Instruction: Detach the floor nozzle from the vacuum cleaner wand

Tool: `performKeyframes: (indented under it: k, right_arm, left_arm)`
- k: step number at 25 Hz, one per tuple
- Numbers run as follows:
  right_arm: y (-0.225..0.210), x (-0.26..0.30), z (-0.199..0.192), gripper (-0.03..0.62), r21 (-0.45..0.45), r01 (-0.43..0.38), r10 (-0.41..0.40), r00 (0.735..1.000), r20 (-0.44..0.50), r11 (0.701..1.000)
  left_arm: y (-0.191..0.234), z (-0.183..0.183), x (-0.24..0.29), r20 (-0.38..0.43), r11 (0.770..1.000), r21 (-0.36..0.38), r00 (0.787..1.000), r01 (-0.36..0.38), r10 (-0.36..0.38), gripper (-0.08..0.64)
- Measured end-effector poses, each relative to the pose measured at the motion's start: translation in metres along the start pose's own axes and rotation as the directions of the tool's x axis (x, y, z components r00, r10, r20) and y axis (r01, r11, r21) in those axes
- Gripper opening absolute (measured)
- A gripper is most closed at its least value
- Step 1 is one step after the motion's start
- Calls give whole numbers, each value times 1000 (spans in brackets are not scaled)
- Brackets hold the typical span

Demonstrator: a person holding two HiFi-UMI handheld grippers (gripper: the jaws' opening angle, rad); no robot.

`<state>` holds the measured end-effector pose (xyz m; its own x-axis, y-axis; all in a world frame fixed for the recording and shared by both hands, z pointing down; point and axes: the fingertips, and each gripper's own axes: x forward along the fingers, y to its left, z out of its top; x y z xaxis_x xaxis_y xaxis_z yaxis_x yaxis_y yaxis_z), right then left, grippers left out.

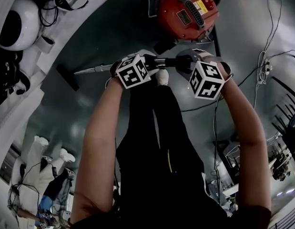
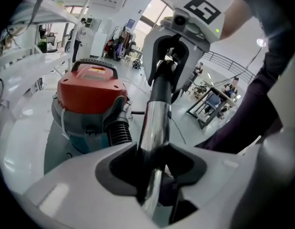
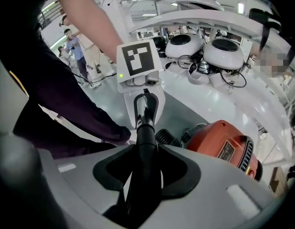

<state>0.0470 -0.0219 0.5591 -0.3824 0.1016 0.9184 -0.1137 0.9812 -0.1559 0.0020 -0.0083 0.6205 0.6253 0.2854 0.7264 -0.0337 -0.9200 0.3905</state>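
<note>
The vacuum wand lies level over the grey floor in the head view. Its chrome tube (image 1: 92, 69) runs left to the black floor nozzle (image 1: 67, 77), which is still on the tube's end. My left gripper (image 1: 147, 62) is shut on the chrome tube (image 2: 154, 123), its pads pressed on both sides. My right gripper (image 1: 188, 62) is shut on the wand's black handle end (image 3: 146, 147). Each gripper view shows the other gripper just ahead, clamped on the same wand. The nozzle is hidden in both gripper views.
The red canister vacuum (image 1: 188, 11) with its ribbed hose (image 2: 119, 130) stands just beyond the wand. White domed machines (image 1: 18, 23) line a curved bench on the left. Cables (image 1: 261, 66) trail over the floor at right. The person's white shoe (image 1: 161, 77) is under the wand.
</note>
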Motion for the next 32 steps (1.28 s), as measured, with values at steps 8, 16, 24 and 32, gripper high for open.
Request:
performKeyframes:
  k: [8,16,24,32]
  right_arm:
    - [-5,-8,-3,152,76,-28,23,998,63,997]
    - [2,-9,-8,150,25,41,-42,999,8,999]
    - [3,-12,-12,150,86,26,-31,998,47,996]
    - [4,-15,-14,150,63,54,-56,998,21,997]
  left_arm:
    - [2,6,-3,27,997,58,998,-50,48,175]
    - [0,1,6,-27,999,35,1000,0,1,179]
    - [0,-2,7,-38,999,42,999,-28,29,179]
    - [1,-3,9,-50,999,37,999,9,-7,181]
